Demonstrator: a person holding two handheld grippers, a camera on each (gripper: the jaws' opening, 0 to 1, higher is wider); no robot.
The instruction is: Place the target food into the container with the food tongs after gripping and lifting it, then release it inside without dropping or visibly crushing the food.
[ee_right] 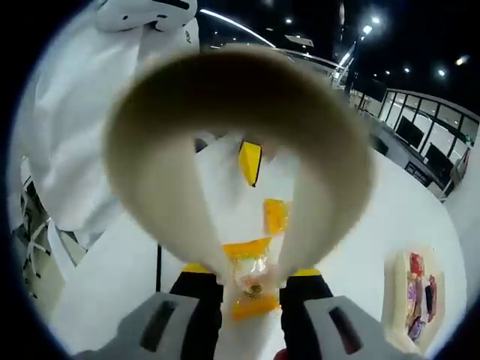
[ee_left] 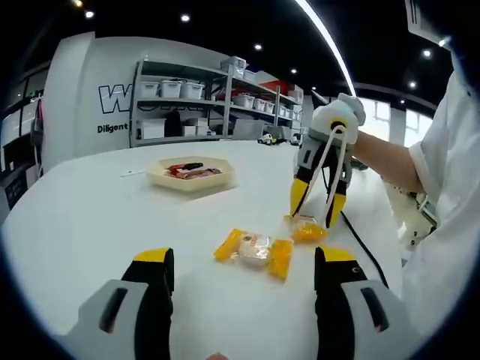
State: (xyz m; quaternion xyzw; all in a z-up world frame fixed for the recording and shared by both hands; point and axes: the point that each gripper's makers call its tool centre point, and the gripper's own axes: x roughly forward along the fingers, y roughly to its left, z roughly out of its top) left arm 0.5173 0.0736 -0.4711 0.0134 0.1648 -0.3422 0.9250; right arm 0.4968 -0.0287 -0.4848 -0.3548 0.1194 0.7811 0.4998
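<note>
A yellow-wrapped snack [ee_left: 253, 250] lies on the white table [ee_left: 97, 217], just ahead of my left gripper [ee_left: 246, 256], which is open with its jaws wide on either side. My right gripper [ee_left: 318, 204] is shut on white food tongs [ee_left: 331, 161]. The tongs' tips pinch a second yellow-wrapped snack [ee_left: 309, 229] at table level. In the right gripper view the tongs' loop [ee_right: 225, 82] arches over my right gripper [ee_right: 251, 271], the pinched snack [ee_right: 252, 283] sits between the arms, and the other snack [ee_right: 275, 215] lies beyond. A beige hexagonal container [ee_left: 161, 180] holds red-wrapped food.
The container [ee_right: 396, 289] also shows at the right edge of the right gripper view. A black cable [ee_left: 367, 247] trails over the table on the right. A person's white sleeve [ee_left: 450, 172] is close on the right. Shelves with bins [ee_left: 195, 97] stand behind the table.
</note>
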